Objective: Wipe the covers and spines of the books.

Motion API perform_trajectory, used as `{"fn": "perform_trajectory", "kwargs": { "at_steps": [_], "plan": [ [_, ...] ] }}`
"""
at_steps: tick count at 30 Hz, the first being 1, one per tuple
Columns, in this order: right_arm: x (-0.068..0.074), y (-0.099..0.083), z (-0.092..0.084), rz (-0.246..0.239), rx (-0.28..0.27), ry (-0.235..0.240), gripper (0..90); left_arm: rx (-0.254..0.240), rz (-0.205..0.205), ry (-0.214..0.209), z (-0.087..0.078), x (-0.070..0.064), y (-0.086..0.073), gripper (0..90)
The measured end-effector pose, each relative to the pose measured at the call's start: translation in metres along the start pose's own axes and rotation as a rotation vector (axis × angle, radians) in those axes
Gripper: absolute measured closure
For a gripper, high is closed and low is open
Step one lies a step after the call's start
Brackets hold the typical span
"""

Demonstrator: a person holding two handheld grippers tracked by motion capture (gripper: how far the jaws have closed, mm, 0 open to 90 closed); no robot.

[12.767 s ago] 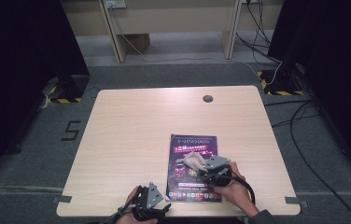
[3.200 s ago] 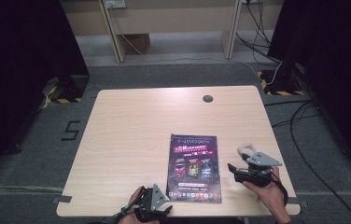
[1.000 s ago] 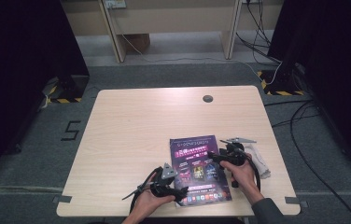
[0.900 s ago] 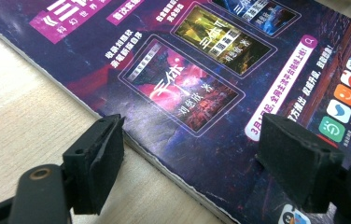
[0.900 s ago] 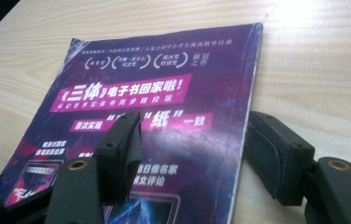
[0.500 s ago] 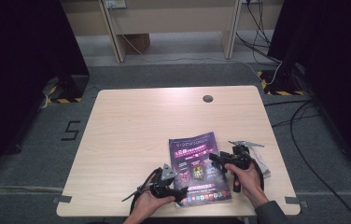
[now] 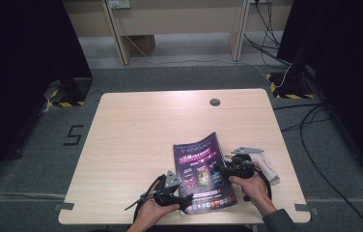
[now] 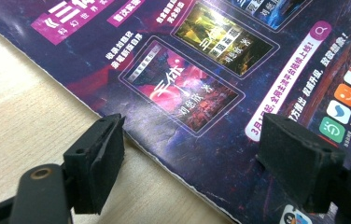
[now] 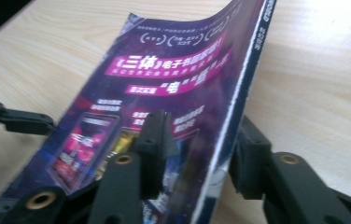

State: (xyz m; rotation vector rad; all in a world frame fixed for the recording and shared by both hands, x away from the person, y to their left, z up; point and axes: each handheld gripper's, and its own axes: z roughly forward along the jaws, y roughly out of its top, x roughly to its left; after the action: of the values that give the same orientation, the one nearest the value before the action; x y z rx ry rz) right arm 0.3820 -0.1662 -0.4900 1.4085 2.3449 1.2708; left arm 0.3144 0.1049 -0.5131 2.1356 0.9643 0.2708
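My right gripper [image 7: 223, 170] has the magazine [image 7: 201, 169] by its right long edge, the spine side; in the right gripper view one jaw lies on the cover and the other sits under the spine, and they have just been closing with that edge between them; they look clamped on it, and the edge is lifted off the table [image 7: 141, 130] so the cover bows upward. The magazine lies near my side of the table, its long axis running away from me and leaning a little to the right at the far end. My left gripper [image 7: 182, 199] rests at the near left corner, jaws apart; one pad sits at the paper's edge, the other pad over the cover, gripping nothing. So the right hand is the one that carries the next move, the left only steadies.

The cover is dark purple with Chinese lettering; I can read 三体 in the pink banner and 电子书 beside it; lower down, book thumbnails and a row of coloured app icons; the small print is too blurred to read.
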Motion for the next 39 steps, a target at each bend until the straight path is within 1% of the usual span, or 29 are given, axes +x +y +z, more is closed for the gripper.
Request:
{"fn": "perform_trajectory", "kwargs": {
  "at_steps": [1, 2, 6, 8, 9, 11, 14, 16, 18, 20, 21, 22, 24, 26, 29, 33, 35, 36, 38, 39],
  "plan": [
    [0.000, 0.000, 0.001, -0.026, 0.003, -0.013, 64.3, -0.001, -0.001, 0.000, 0.000, 0.000, 0.000, 21.9],
    [0.000, -0.001, 0.001, -0.029, 0.006, -0.023, 65.4, -0.002, -0.001, 0.001, 0.000, 0.000, 0.000, 21.9],
    [0.000, 0.000, 0.000, -0.052, -0.002, -0.019, 68.7, -0.002, -0.001, 0.000, 0.000, 0.000, -0.001, 21.9],
    [0.000, 0.000, 0.000, -0.052, -0.003, -0.020, 69.0, -0.005, -0.002, 0.003, 0.000, 0.000, -0.001, 21.9],
    [0.000, 0.001, 0.000, -0.064, -0.004, -0.022, 69.4, -0.005, -0.002, 0.004, 0.000, 0.000, -0.001, 21.9],
    [0.000, 0.001, 0.000, -0.069, -0.007, -0.023, 69.9, -0.003, -0.002, 0.002, 0.000, 0.000, -0.001, 21.8],
    [0.001, 0.001, -0.001, -0.063, -0.010, -0.020, 70.7, -0.007, 0.001, 0.008, -0.001, -0.001, -0.001, 21.8],
    [0.002, 0.002, -0.001, -0.085, -0.009, -0.022, 71.3, -0.003, 0.008, 0.009, -0.001, -0.001, -0.001, 21.8],
    [0.003, 0.003, -0.001, -0.093, -0.011, -0.023, 71.5, 0.000, 0.008, 0.008, -0.001, -0.001, 0.000, 21.8],
    [0.004, 0.004, -0.002, -0.109, -0.012, -0.025, 72.0, -0.004, 0.018, 0.008, -0.002, -0.001, 0.000, 22.1],
    [0.006, 0.005, -0.002, -0.109, -0.013, -0.024, 72.2, -0.003, 0.026, 0.011, -0.003, -0.001, 0.000, 22.4],
    [0.006, 0.006, -0.002, -0.122, -0.014, -0.023, 72.3, -0.010, 0.028, 0.011, -0.004, -0.001, 0.001, 22.5],
    [0.008, 0.007, -0.001, -0.131, -0.009, -0.026, 72.6, -0.019, 0.023, 0.010, -0.007, -0.001, 0.001, 22.5],
    [0.009, 0.009, -0.001, -0.140, -0.010, -0.024, 73.0, -0.020, 0.029, 0.011, -0.012, -0.001, 0.000, 22.3],
    [0.011, 0.013, -0.001, -0.162, -0.006, -0.024, 73.5, -0.023, 0.053, 0.020, -0.021, -0.001, -0.002, 21.7],
    [0.017, 0.020, 0.002, -0.216, 0.007, -0.030, 74.1, -0.017, 0.087, 0.044, -0.039, -0.001, -0.015, 21.3],
    [0.018, 0.022, 0.003, -0.227, 0.012, -0.034, 74.4, -0.011, 0.092, 0.053, -0.049, 0.000, -0.023, 21.2],
    [0.019, 0.024, 0.003, -0.224, 0.021, -0.033, 74.7, -0.010, 0.093, 0.058, -0.054, 0.001, -0.027, 21.2],
    [0.020, 0.029, 0.005, -0.246, 0.020, -0.033, 75.5, -0.007, 0.087, 0.067, -0.061, 0.003, -0.033, 21.1],
    [0.022, 0.031, 0.005, -0.246, 0.027, -0.034, 76.0, -0.008, 0.084, 0.070, -0.064, 0.005, -0.035, 21.1]
  ]
}}
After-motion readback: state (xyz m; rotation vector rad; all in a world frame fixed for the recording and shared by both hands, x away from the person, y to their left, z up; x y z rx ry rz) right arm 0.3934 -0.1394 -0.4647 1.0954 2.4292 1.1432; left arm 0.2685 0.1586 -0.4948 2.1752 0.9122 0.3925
